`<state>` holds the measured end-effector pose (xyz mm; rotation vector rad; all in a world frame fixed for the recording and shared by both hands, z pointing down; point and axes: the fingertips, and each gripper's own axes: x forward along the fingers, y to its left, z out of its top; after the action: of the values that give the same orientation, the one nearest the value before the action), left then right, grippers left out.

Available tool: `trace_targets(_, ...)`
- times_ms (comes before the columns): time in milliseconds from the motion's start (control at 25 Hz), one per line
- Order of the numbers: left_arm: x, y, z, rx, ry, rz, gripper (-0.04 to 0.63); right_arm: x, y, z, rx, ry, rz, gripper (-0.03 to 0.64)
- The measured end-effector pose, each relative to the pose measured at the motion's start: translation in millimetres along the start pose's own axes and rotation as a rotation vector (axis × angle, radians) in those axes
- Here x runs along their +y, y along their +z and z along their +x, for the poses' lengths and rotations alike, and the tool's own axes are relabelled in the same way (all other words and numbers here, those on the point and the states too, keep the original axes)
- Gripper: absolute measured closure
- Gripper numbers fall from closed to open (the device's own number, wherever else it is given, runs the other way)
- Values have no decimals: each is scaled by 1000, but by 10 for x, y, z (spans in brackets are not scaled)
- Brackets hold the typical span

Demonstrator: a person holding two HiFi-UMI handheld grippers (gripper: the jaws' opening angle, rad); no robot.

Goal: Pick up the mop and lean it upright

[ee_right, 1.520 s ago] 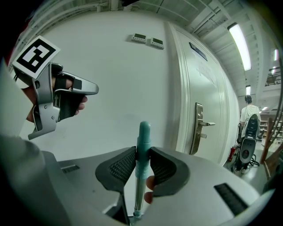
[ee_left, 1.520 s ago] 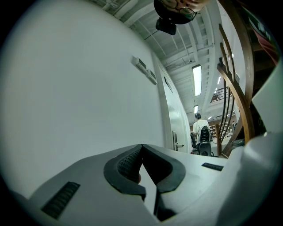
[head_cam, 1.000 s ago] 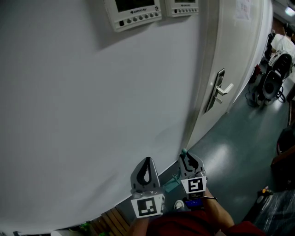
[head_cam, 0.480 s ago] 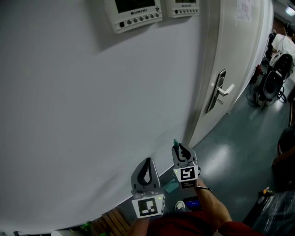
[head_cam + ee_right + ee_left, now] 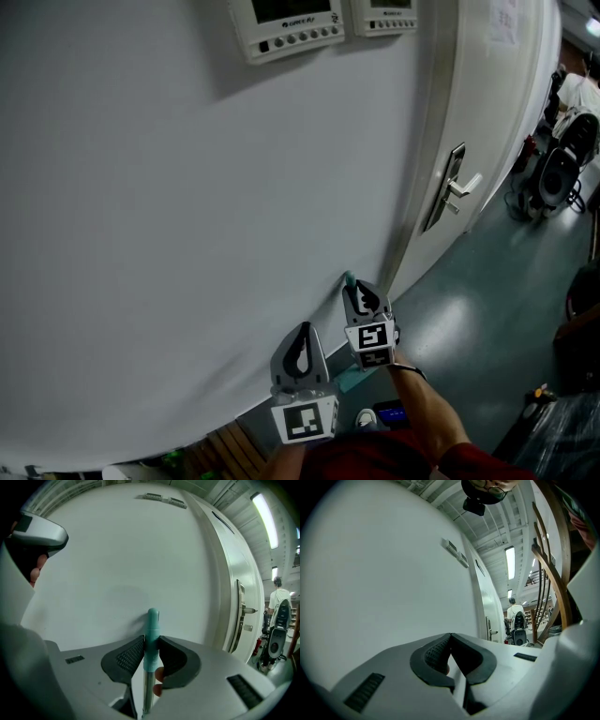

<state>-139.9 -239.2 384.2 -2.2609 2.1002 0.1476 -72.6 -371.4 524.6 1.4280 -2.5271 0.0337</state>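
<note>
Right gripper (image 5: 151, 645) clamps one mop (image 5: 152, 618) by its teal handle end, upright, tip close to the wall (image 5: 187, 187). Left gripper (image 5: 450, 635): jaws together, empty. Two panels (image 5: 286, 23) on wall; one door (image 5: 487, 112) at right.

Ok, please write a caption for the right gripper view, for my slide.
Right gripper clamped on the teal top of the mop handle, in front of a white wall and door.

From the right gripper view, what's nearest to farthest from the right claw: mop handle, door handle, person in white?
1. mop handle, clamped in the right claw.
2. door handle, on the right.
3. person in white, far right, down the hall.
</note>
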Motion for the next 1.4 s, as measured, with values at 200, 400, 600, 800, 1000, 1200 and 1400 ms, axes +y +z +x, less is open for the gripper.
trace_targets(200, 8, -13, -25, 2, 1, 0, 581, 7, 10, 7, -5, -4, 5, 508)
trace_targets(400, 16, -3, -18, 2, 3, -1, 581, 6, 10, 14, -5, -5, -4, 508)
trace_targets(600, 6, 4, -21, 3, 1, 2, 581, 4, 7, 19, -18, 3, -5, 503)
trace_targets(800, 21, -37, -34, 13, 3, 1, 581, 57, 61, -14, -24, 77, 42, 407)
trace_targets(1000, 0, -31, -23, 9, -5, 5, 581, 43, 86, -32, -22, 81, 34, 407)
trace_targets(1200, -23, -9, -5, 4, -11, 2, 581, 34, 112, -90, -18, 77, 54, 407)
trace_targets(1400, -37, -22, 2, 8, -15, 3, 581, 62, 120, -209, -42, 83, 56, 407)
